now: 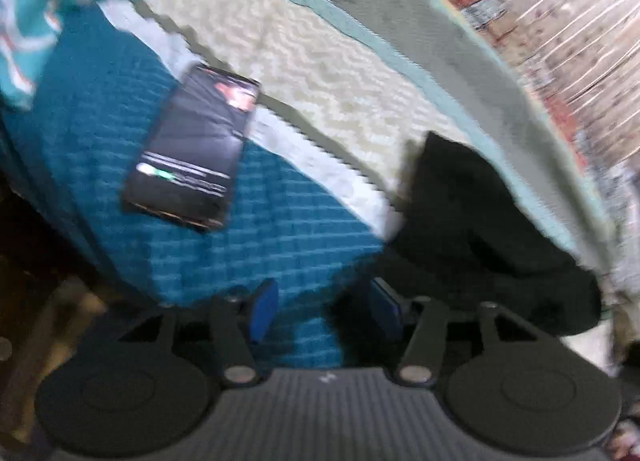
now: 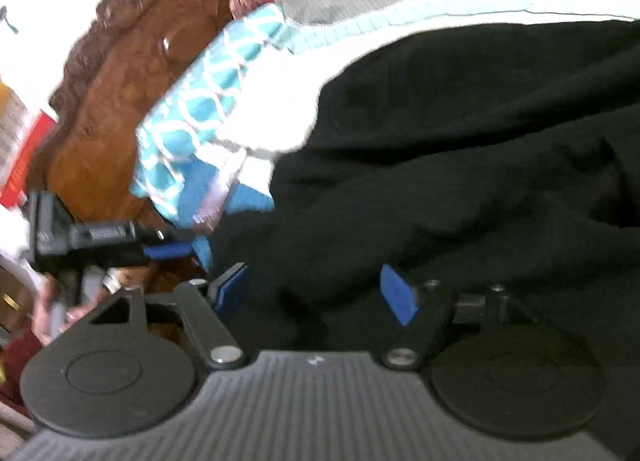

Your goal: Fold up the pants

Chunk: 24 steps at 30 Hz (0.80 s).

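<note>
The black pants lie bunched on the bed at the right of the left wrist view, reaching down beside the right pad. My left gripper is open over the teal bedspread, with nothing between its blue pads. In the right wrist view the pants fill the middle and right. My right gripper is open just above the black cloth, its pads wide apart and not pressing on it. At the left of that view, a blue finger of the other gripper shows, with a hand below it.
A black phone lies on the bedspread, left of the pants. A teal patterned pillow and a cream blanket sit further up the bed. A carved wooden headboard stands behind. A grey sheet runs along the far edge.
</note>
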Motion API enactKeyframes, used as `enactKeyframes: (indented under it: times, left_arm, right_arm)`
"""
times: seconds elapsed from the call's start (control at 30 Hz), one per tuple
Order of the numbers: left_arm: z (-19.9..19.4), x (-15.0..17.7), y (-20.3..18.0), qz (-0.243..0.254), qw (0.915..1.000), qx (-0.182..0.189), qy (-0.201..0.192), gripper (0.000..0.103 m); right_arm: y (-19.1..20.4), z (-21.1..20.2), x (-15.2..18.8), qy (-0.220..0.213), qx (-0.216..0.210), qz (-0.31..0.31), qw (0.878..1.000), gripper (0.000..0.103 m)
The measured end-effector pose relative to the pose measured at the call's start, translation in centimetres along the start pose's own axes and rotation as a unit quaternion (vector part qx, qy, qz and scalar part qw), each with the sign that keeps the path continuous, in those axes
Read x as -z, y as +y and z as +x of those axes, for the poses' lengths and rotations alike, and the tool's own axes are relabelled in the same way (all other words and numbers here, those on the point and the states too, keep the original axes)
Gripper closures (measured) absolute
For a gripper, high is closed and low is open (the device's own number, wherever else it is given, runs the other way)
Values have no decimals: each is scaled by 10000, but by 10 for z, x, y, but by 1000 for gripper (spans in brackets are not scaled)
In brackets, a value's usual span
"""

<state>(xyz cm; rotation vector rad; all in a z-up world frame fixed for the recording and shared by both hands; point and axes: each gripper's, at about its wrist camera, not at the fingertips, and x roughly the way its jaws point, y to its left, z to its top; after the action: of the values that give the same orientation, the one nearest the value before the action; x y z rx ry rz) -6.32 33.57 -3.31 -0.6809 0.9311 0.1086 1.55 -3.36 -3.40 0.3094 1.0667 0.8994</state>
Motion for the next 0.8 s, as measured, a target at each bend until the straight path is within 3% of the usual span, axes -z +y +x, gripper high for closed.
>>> enactKeyframes:
  times: [0.07, 0.2, 0.27, 0.3, 0.37, 0.47, 0.5, 0.53, 0.6, 0.67, 0.73, 0.8]
  left_arm:
    - [4, -7, -15, 214, 9996, 75, -139, 52]
    - [20, -38, -55, 934, 9941, -59, -540, 40]
    - [38, -59, -80, 1348, 9889, 45, -618, 30]
    - [47, -68, -92, 1568, 9856, 91, -633, 20]
    - [75, -84, -115, 1914, 9788, 17, -730, 13]
    - [123, -103, -135, 2128, 9762, 0, -420, 6]
    - [139, -108, -138, 2134, 9766, 37, -261, 14]
    - [153, -110, -139, 2119, 9772, 113, -77, 59]
    - [178, -114, -140, 1861, 9811, 327, 428, 83]
    - [180, -123, -148, 1784, 9831, 330, 263, 89]
    - [172, -139, -155, 1741, 9842, 46, -326, 89]
    - [172, -158, -153, 1393, 9884, -42, -595, 89]
  right_arm:
    - [-1, -8, -3, 9, 203, -147, 9997, 31]
    - [-21, -37, -13, -395, 376, 48, 9985, 31]
    - [-33, -54, -20, -684, 547, 189, 9960, 31]
    - [-38, -60, -22, -798, 633, 264, 9944, 31]
    - [-54, -75, -24, -1027, 805, 487, 9903, 31]
    - [-79, -99, -20, -1304, 980, 898, 9825, 31]
    - [-84, -105, -17, -1380, 1052, 1000, 9797, 31]
    - [-86, -109, -16, -1442, 1127, 1076, 9772, 31]
    - [-94, -116, -11, -1564, 1300, 1212, 9716, 31]
    - [-103, -121, -8, -1664, 1435, 1349, 9662, 31]
    - [-115, -127, -9, -1777, 1613, 1468, 9596, 31]
    - [-123, -129, -13, -1937, 1738, 1653, 9513, 31]
